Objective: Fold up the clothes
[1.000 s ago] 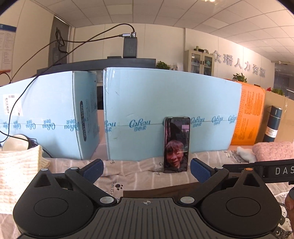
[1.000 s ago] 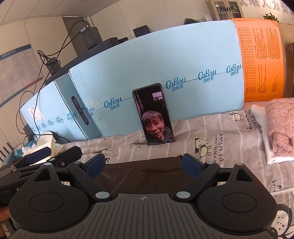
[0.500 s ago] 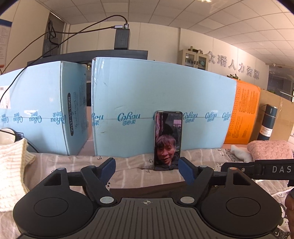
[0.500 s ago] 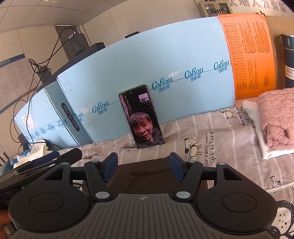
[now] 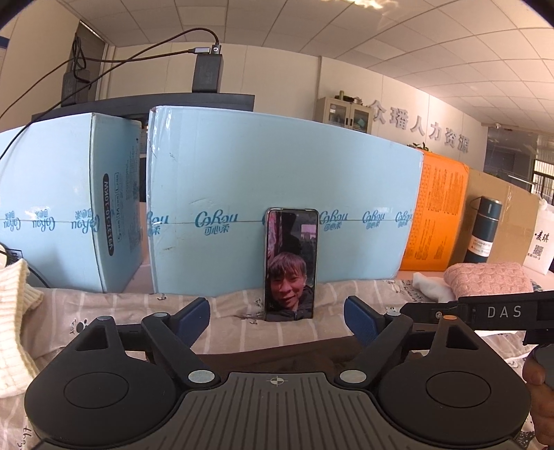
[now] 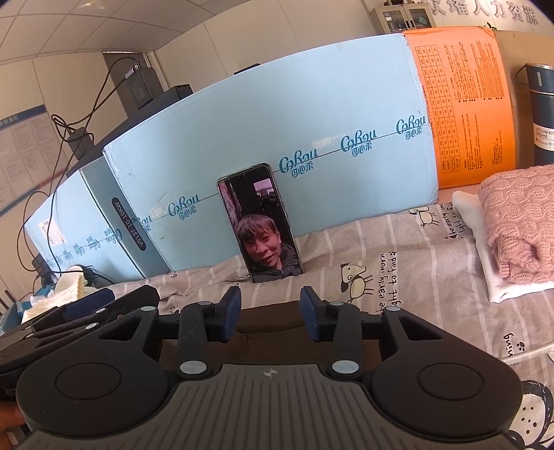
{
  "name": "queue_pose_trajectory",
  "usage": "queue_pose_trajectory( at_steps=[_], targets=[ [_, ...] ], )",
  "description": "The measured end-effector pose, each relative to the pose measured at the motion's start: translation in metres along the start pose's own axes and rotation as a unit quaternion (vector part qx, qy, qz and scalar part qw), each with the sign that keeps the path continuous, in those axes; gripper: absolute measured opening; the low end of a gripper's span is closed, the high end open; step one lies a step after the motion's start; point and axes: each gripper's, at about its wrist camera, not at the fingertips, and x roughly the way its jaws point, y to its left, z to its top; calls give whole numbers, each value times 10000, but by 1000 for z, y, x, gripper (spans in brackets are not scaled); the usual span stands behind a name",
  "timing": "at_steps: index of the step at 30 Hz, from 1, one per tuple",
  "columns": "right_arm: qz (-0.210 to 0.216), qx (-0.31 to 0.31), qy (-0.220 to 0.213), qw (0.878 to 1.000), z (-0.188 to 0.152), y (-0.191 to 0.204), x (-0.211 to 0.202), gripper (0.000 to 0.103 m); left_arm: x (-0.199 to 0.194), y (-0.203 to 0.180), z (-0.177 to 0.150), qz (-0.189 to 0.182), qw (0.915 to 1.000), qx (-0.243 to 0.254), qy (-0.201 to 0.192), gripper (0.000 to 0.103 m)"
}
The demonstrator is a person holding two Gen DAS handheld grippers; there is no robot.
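Left gripper (image 5: 277,320) reopened | right gripper (image 6: 270,313) narrower | brown garment (image 6: 273,323) apparently unmoved

Bright, even indoor light; strong fisheye distortion in both wrist views.

Left wrist view: ceiling light (image 5: 367,3) blown out at top edge; far-right window (image 5: 543,173) overexposed. Soft diffuse shadows only, darkest under the gripper bodies. Blue cartons (image 5: 277,207) bow outward, straight edges curve toward frame rims; black vignette in the corners. Phone screen (image 6: 259,221) readable, mild reflection. Centre sharp; pink sweater (image 6: 519,221) at right edge stretched, slightly soft. No motion blur seen. Colours slightly warm.
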Motion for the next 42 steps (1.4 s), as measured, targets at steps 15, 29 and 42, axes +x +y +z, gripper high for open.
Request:
queue_pose_trajectory(
  at_steps=[15,29,42],
  targets=[
    [0,33,186,9998,-6,-9,13,54,21,4,-12,-137,9985,-170,505,84],
    [-208,376,807,9958,-24,-55,22,81,14,53,-46,-249,9848,-1146,1283,96],
    [40,618,1351,9889,-43,-77,31,92,13,96,-67,-579,9666,-1647,1875,96]
  ],
)
